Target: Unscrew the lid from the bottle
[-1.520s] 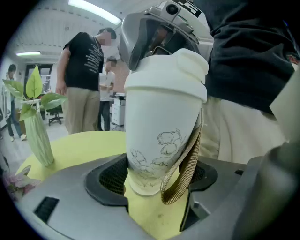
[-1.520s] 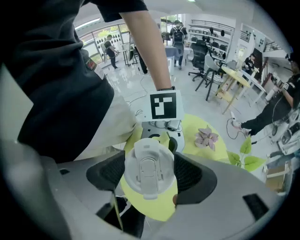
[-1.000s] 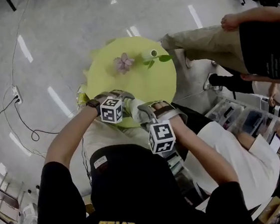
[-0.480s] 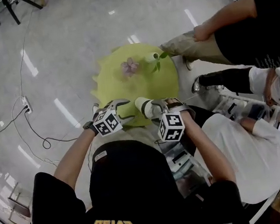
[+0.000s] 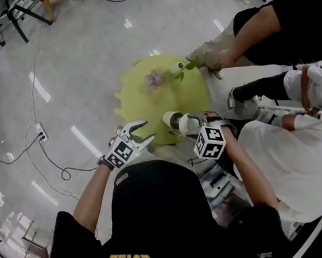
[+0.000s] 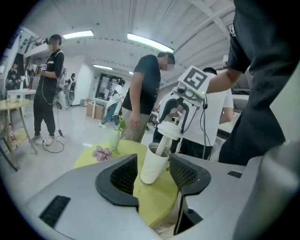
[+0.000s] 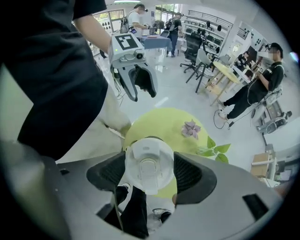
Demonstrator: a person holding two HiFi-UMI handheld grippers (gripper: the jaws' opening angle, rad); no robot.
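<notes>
My right gripper (image 5: 190, 123) is shut on the white flip-top lid (image 7: 149, 164), its pads pressing both sides. In the left gripper view the lid (image 6: 168, 130) sits lifted above the open rim of the white bottle (image 6: 153, 164), and a tube runs from it down into the bottle. The tilted bottle (image 5: 173, 120) is over the near edge of the round yellow-green table (image 5: 147, 110). My left gripper (image 5: 144, 131) stands apart to the bottle's left. Its jaws are closing with nothing between the pads.
A pink flower (image 5: 155, 79) and a small vase with a green leaf (image 5: 177, 67) lie at the table's far side. People stand and sit close on the right (image 5: 276, 25). A cable and a power strip (image 5: 41, 132) lie on the floor at left.
My left gripper has let go of the bottle and drawn away to the left, its jaws narrowing. My right gripper keeps its hold on the lid.
</notes>
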